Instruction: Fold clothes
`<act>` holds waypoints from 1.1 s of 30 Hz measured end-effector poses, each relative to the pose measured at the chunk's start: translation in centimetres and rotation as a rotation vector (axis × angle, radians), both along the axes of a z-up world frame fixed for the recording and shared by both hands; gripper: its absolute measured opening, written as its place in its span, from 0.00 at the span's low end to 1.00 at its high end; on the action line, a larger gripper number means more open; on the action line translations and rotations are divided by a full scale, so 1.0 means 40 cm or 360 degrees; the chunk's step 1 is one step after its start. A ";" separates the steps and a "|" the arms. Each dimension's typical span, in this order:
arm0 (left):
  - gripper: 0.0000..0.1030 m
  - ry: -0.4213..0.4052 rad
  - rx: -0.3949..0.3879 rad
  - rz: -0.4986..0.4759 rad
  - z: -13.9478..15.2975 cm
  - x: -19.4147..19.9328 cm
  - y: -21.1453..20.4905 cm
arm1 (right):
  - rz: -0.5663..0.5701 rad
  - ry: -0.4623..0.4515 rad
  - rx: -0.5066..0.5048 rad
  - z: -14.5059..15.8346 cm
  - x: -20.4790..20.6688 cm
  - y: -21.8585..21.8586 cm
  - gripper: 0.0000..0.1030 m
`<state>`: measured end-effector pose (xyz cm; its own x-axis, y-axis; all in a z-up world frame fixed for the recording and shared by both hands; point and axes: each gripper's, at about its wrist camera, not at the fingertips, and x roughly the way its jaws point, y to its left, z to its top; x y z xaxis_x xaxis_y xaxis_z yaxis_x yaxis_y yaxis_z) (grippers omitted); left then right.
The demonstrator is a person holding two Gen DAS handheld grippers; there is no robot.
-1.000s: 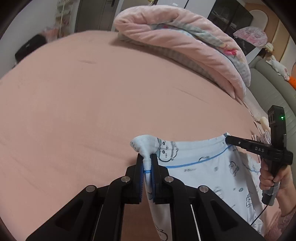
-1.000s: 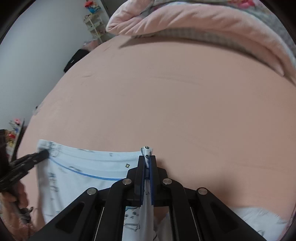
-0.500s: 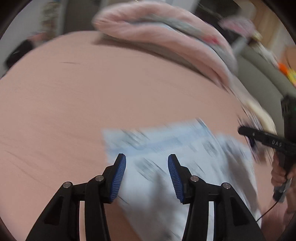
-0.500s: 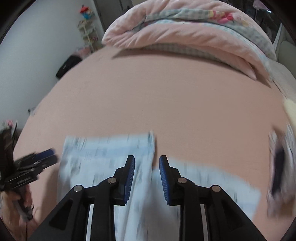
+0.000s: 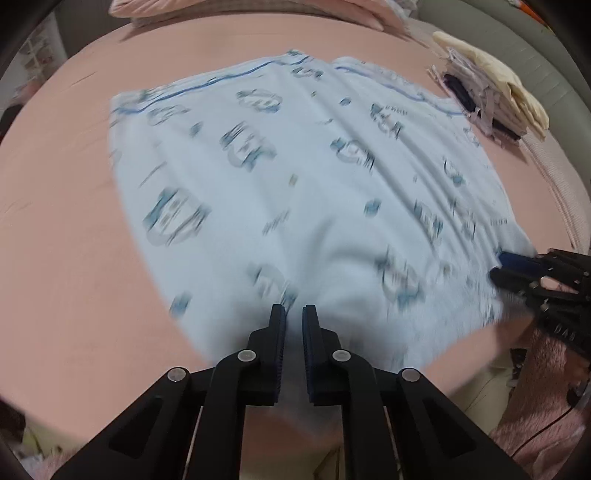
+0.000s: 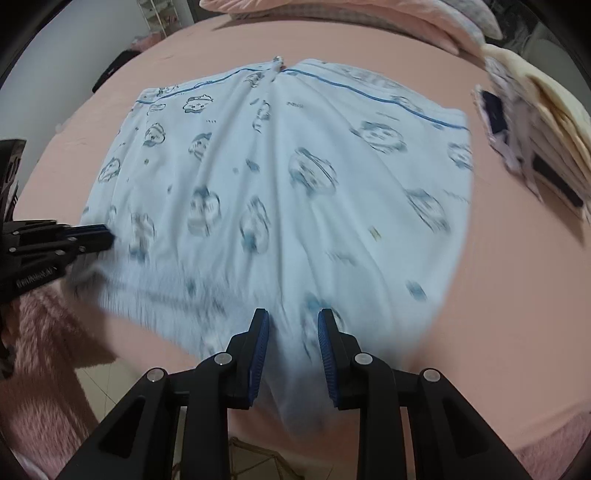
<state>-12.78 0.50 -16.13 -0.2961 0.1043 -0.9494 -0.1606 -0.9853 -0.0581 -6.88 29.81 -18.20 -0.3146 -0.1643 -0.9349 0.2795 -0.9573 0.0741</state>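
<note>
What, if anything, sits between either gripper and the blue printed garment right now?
Nothing visible does. The left gripper and the right gripper both sit at the near edge of the light blue garment, with cloth between their fingers. The stack of folded clothes lies off to the right, clear of it.

My view fills with a pink bed (image 6: 509, 295); rolled pink bedding (image 6: 369, 14) at twelve o'clock, grey wall (image 6: 74, 40) at ten o'clock.

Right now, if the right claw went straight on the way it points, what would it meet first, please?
Probably the pale blue printed cloth: the open right claw already sits over its near edge, though depth is unclear.
</note>
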 end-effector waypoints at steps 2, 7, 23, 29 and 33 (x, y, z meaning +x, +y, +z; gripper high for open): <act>0.08 0.0046 -0.0066 0.0005 0.022 0.039 0.002 | 0.0001 0.0035 0.0013 0.013 0.025 0.018 0.26; 0.08 0.0190 0.0051 -0.0172 0.061 0.110 0.081 | 0.0047 0.0114 0.0086 0.022 0.053 0.003 0.38; 0.33 0.0091 -0.0014 -0.0231 0.001 0.105 0.127 | 0.0068 0.0165 0.0099 0.006 0.089 0.003 0.40; 0.32 0.0179 -0.0141 -0.0168 -0.019 0.098 0.137 | -0.0018 0.0194 0.0044 0.004 0.071 0.014 0.35; 0.04 0.0233 -0.0091 -0.0094 -0.002 0.091 0.126 | -0.0083 0.0206 -0.0023 0.012 0.059 0.040 0.17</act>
<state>-9.13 5.54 -16.21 -0.4266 0.0725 -0.9015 -0.2211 -0.9749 0.0262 -4.50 31.40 -17.74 -0.4411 -0.1576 -0.8835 0.2375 -0.9699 0.0545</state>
